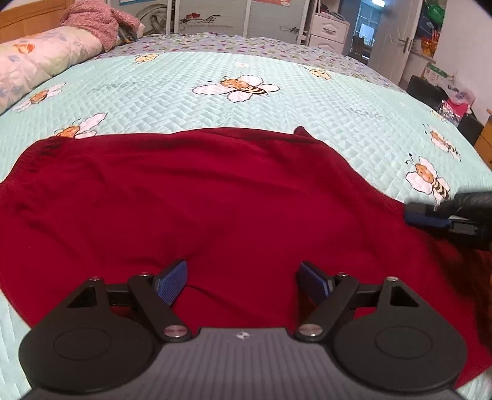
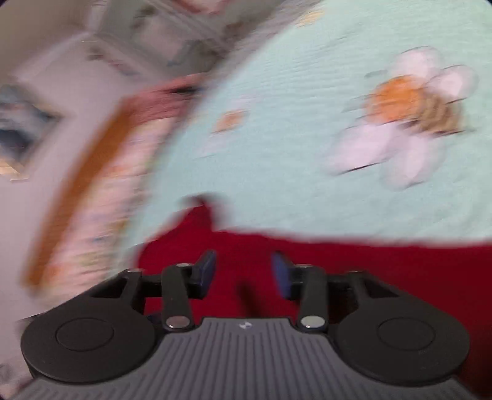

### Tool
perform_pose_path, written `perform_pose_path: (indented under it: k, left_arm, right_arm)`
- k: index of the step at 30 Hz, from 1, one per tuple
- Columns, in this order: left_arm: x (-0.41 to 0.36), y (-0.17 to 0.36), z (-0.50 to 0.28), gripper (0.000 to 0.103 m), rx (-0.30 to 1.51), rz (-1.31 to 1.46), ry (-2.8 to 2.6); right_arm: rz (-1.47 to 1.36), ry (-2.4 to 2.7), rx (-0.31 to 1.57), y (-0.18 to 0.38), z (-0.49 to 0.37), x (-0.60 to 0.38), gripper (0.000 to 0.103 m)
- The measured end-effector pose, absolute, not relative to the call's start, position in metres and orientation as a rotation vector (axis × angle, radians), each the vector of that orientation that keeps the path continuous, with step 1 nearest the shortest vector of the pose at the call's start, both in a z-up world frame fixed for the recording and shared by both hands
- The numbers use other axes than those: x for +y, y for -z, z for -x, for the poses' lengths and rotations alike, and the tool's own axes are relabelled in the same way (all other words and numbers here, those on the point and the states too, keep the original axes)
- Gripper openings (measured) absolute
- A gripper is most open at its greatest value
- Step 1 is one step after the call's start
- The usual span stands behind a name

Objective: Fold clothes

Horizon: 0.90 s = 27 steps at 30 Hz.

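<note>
A dark red garment lies spread flat on the bed, with a small corner sticking up at its far edge. My left gripper hovers open just above the garment's near part, and nothing sits between its blue pads. My right gripper is also open, its pads apart over the red garment near its edge, and they press on nothing. From the left wrist view the right gripper comes in from the right at the garment's right edge. The right wrist view is blurred.
The bed carries a pale green quilted cover printed with bees. A folded floral quilt and a pink fluffy garment lie at the far left. White drawers, a door and clutter stand beyond the bed's far right.
</note>
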<state>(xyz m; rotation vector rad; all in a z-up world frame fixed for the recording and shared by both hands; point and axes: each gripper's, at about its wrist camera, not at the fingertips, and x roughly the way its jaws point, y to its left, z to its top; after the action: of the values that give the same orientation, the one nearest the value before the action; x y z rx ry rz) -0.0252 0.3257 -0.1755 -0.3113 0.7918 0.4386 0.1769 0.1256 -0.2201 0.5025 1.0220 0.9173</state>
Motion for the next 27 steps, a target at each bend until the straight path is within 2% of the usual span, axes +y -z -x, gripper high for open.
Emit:
perform_pose_path:
  k: [1, 3, 4, 5, 6, 13, 15, 16, 21, 23, 27]
  left_arm:
    - [0.327, 0.176, 0.027, 0.083, 0.792, 0.312, -0.439]
    - [0.326, 0.176, 0.028, 0.083, 0.798, 0.295, -0.433]
    - [0.324, 0.177, 0.028, 0.083, 0.804, 0.282, -0.429]
    - [0.323, 0.176, 0.026, 0.083, 0.812, 0.273, -0.436]
    - [0.321, 0.174, 0.024, 0.083, 0.823, 0.272, -0.451]
    - [0.27, 0.146, 0.01, 0.082, 0.815, 0.285, -0.349]
    - [0.246, 0.14, -0.001, 0.083, 0.815, 0.274, -0.266]
    - [0.233, 0.139, -0.007, 0.083, 0.822, 0.266, -0.229]
    - [0.192, 0.164, -0.038, 0.083, 0.92, 0.216, -0.183]
    - [0.185, 0.173, -0.039, 0.088, 0.916, 0.169, -0.201]
    - [0.185, 0.175, -0.037, 0.09, 0.913, 0.16, -0.197]
  right_arm:
    - [-0.551, -0.877, 1.007, 0.219, -0.178, 0.112, 0.0]
    - [-0.61, -0.814, 0.947, 0.212, -0.172, 0.082, 0.028]
    - [-0.61, -0.807, 0.896, 0.204, -0.163, 0.064, 0.036]
    - [-0.617, -0.797, 0.85, 0.197, -0.153, 0.041, 0.049]
    - [-0.628, -0.781, 0.821, 0.193, -0.143, 0.018, 0.053]
    - [-0.83, -0.459, 0.682, 0.193, -0.07, -0.167, 0.053]
    - [-0.88, -0.354, 0.631, 0.197, -0.055, -0.206, 0.06]
    - [-0.897, -0.303, 0.605, 0.2, -0.048, -0.223, 0.06]
    - [-0.914, -0.274, 0.527, 0.21, -0.048, -0.253, 0.062]
    - [-0.929, -0.323, 0.494, 0.211, -0.053, -0.256, 0.062]
    - [-0.994, -0.479, 0.488, 0.216, -0.078, -0.255, 0.063]
